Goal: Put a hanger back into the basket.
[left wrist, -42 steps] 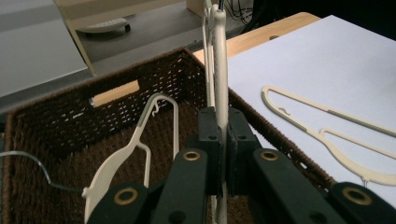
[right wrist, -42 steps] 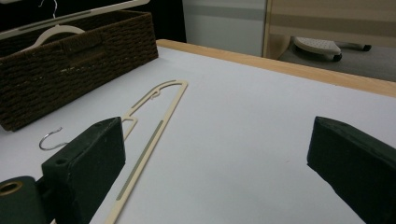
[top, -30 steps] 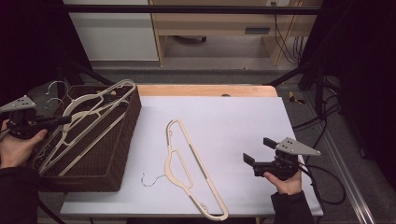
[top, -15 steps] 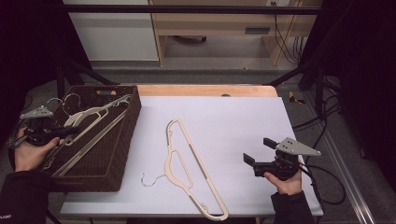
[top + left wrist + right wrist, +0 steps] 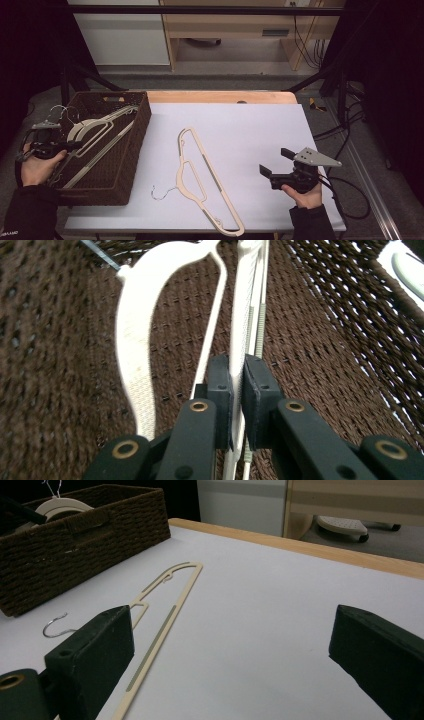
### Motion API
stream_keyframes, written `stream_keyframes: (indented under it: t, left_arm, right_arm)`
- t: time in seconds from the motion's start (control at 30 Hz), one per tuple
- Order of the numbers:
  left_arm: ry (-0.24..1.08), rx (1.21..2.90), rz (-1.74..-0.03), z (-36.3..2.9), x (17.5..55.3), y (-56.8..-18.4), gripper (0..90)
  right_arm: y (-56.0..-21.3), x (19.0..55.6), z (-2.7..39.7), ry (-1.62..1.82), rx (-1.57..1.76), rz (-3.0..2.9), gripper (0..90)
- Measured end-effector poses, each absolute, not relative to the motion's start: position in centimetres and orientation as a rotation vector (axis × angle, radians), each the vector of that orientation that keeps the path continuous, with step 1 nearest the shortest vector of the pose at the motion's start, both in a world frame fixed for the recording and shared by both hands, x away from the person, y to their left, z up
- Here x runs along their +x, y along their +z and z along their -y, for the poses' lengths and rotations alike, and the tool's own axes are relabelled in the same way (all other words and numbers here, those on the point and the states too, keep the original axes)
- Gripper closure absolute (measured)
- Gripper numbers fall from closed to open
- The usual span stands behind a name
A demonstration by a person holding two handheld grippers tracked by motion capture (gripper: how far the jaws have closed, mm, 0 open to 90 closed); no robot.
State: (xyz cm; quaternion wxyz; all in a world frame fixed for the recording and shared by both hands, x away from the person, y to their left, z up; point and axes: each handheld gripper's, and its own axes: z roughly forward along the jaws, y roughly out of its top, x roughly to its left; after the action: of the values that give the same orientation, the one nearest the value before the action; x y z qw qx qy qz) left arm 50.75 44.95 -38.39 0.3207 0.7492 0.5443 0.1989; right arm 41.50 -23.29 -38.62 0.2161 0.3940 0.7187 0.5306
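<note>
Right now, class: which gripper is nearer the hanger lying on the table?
Right. The right gripper hovers open just right of the hanger, while the left gripper is over the basket, clamping other hangers.

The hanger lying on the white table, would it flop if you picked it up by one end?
Probably not: the hanger looks like thin, rigid plastic holding straight lines. It seems light, being mostly open frame. Lying flat, it would likely slide when pushed, not roll.
</note>
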Motion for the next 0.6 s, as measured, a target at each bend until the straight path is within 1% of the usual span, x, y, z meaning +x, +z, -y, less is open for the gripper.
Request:
stream_keyframes:
  t: [0.07, 0.2, 0.27, 0.4, 0.5, 0.6]
  left_arm:
    - [0.538, 1.986, -1.442, -45.02, 50.78, -38.36, 79.6]
    - [0.542, 1.997, -1.490, -45.23, 50.93, -38.55, 68.4]
    - [0.533, 1.970, -1.530, -45.27, 51.02, -38.69, 65.9]
    - [0.525, 1.966, -1.574, -45.44, 51.12, -38.78, 57.4]
    - [0.533, 1.953, -1.590, -45.46, 50.94, -38.73, 54.1]
    - [0.540, 1.955, -1.592, -45.35, 50.57, -38.44, 52.6]
  right_arm:
    - [-38.63, 41.50, 23.29, 1.471, 1.087, -1.996, 4.5]
    - [-38.59, 41.47, 23.31, 1.473, 1.092, -1.992, 4.5]
    - [-38.59, 41.47, 23.30, 1.475, 1.092, -1.992, 4.5]
    - [-38.60, 41.46, 23.29, 1.474, 1.084, -1.996, 4.5]
    - [-38.55, 41.42, 23.31, 1.481, 1.089, -1.989, 4.5]
    - [-38.54, 41.40, 23.32, 1.482, 1.088, -1.987, 4.5]
